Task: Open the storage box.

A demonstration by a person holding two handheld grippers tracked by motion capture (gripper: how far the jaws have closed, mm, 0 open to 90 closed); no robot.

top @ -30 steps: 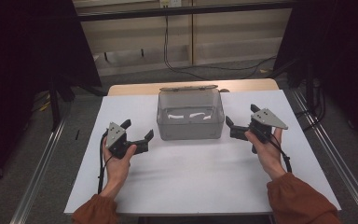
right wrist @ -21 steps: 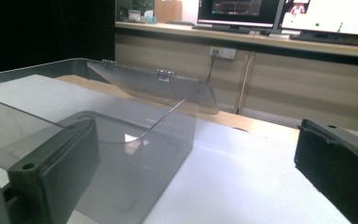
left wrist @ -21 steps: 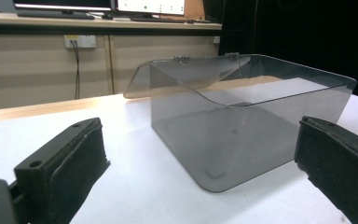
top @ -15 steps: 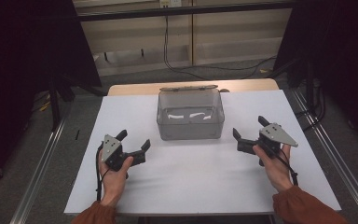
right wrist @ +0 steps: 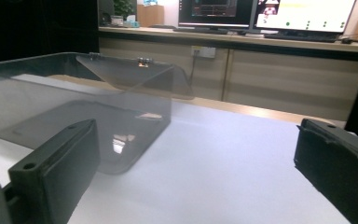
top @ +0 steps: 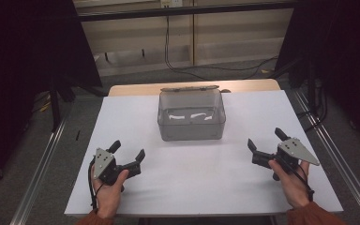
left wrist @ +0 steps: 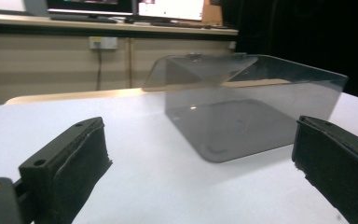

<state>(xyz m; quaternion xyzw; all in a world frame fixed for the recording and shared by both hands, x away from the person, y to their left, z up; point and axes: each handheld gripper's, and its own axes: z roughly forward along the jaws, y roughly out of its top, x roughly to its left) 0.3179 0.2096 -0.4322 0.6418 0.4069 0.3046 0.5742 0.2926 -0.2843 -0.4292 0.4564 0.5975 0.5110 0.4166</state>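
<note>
A clear grey plastic box [top: 191,115] stands at the middle back of the white table [top: 201,173], its lid folded open behind it and nothing visible inside. My left gripper [top: 127,151] rests near the front left, open, jaws empty, angled toward the box [left wrist: 242,116]. My right gripper [top: 266,138] is at the front right, open too, nothing between its jaws, with the box [right wrist: 74,107] ahead to its left. A hand holds each gripper from the table's front edge.
A wooden strip [top: 136,89] runs along the table's back edge behind the box. Metal rails [top: 42,173] flank the table on both sides. Monitors [right wrist: 261,14] and a counter stand far behind.
Both grippers have drawn back from the box's sides toward the front edge of the table and moved slightly outward. The box has stayed put.
</note>
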